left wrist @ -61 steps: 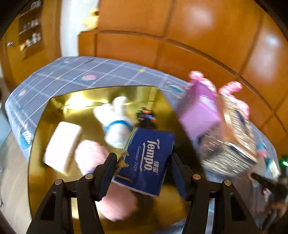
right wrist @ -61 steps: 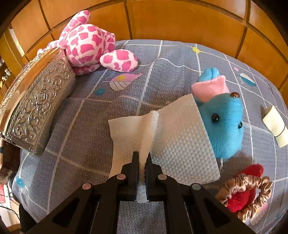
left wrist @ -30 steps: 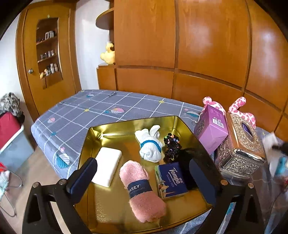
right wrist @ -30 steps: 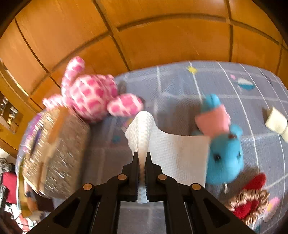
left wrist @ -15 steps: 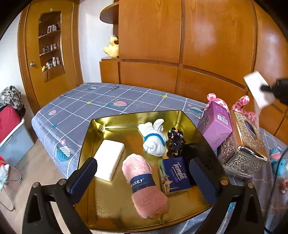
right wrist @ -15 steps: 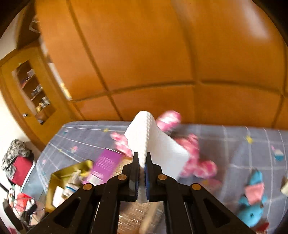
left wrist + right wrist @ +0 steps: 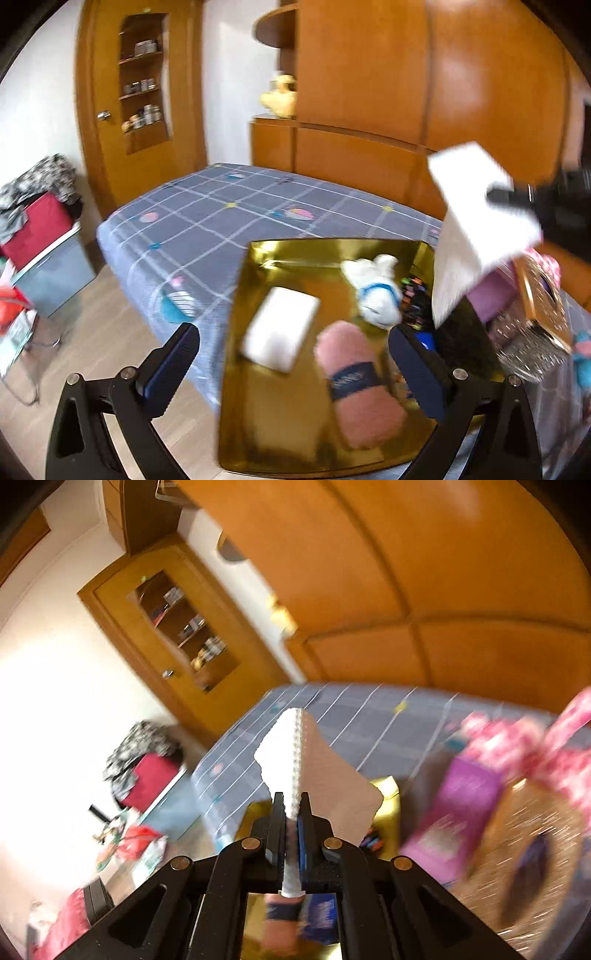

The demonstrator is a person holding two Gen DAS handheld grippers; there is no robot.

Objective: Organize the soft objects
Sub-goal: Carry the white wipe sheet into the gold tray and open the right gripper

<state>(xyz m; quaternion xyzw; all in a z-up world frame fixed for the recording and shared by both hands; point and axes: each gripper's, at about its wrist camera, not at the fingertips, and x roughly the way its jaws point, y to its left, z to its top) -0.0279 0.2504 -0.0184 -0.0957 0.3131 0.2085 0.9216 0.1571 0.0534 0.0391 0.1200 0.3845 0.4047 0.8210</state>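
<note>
My right gripper is clamped tight on a white paper towel, pinched along its folded edge so the rest of the sheet stands up and flaps out ahead of the pads. Gripping the fold keeps the sheet together in one bundle instead of trailing. From the left wrist view the same towel hangs in the air above and to the right of my left gripper, over the far right corner of the gold tray.

Left gripper is wide open, nothing between its pads, and hovers at the near edge of the tray; my read is it's parked clear to leave the drop zone free.

Tray sits on the bed, directly ahead of and below both grippers. In it: white pad front-left of centre, pink rolled towel just ahead of the left gripper's right finger, white rolled sock with blue band further back, dark hair ties beside it. Blue tissue pack shows just below my right gripper, mostly hidden.

Right of the tray: purple box, silver embossed tissue box, pink spotted plush behind them. Both views blurred.

Judgement: towel is headed for the tray, not yet released.
</note>
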